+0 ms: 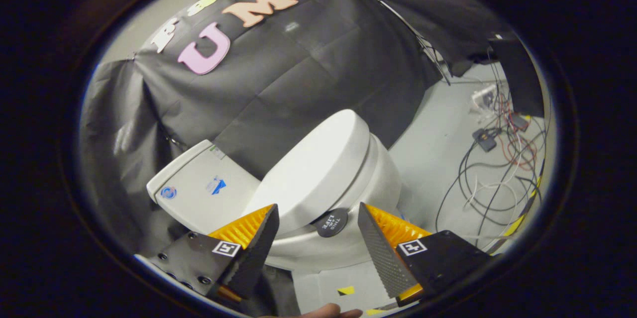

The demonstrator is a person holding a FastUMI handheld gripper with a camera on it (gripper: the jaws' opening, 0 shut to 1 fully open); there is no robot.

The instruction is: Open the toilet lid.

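A: What is seen first, when the biggest thing is taken?

B: The black cloth wall (298, 74) is seen behind everything, toward 12 o'clock from the gripper. Below it the grey floor (433, 139) is spread toward 2 o'clock, and a bundle of loose cables (490, 168) is laid on it, well apart from the toilet.

A: And where is the toilet found?

B: The toilet (378, 178) is placed just ahead of the gripper, at 12 o'clock. Its flat tank cover (199, 188) is seen at about 10 o'clock. The toilet lid (318, 163) is closed down. Its long axis is run from the hinge near the tank, at 10 o'clock, to the free front edge, at 1 o'clock.

A: How is the gripper held?

B: The gripper (316, 231) is opened wide, and nothing is held. A round dark tab (332, 222) on the lid's near rim is seen between the fingertips, untouched.

A: What is the coming move judged to depend on?

B: It is judged that the rim by this tab must be caught from below and lifted toward the hinge side, so the lid is swung up against the tank. A hand (323, 313) is glimpsed at 6 o'clock.
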